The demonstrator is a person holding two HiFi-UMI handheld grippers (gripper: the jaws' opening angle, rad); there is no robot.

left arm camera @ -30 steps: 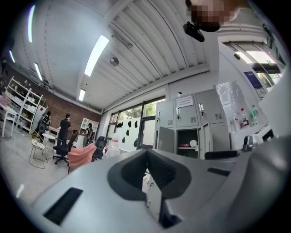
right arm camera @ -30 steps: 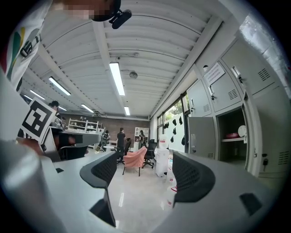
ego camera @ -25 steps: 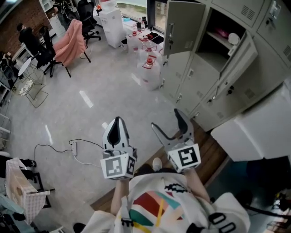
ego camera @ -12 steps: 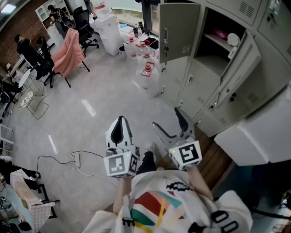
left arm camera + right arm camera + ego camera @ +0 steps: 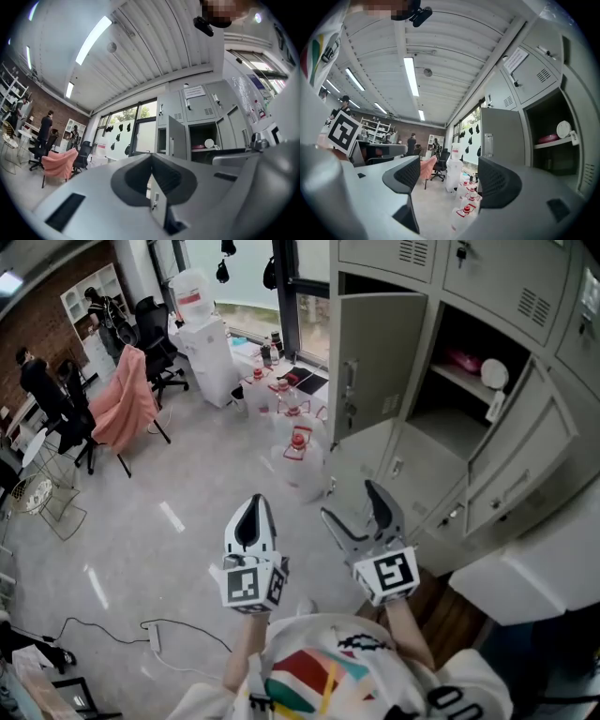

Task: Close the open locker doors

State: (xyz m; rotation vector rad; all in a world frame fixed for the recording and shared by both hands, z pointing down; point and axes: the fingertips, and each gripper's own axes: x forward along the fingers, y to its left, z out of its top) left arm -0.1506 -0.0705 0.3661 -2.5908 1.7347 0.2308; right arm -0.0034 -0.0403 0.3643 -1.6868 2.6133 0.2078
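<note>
Short of the lockers (image 5: 487, 282), the right gripper (image 5: 349, 504) gaped empty toward an open door (image 5: 380, 357), likely to push it; the left gripper (image 5: 251, 510) stayed out of it, pinched together.

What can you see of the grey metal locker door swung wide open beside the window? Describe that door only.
The grey metal locker door is a plain flat panel, upright and swung wide out from the grey locker bank. A pale vertical handle sits near its free edge; the opposite edge is hinged beside the dark open compartment. Nothing else touches it.
</note>
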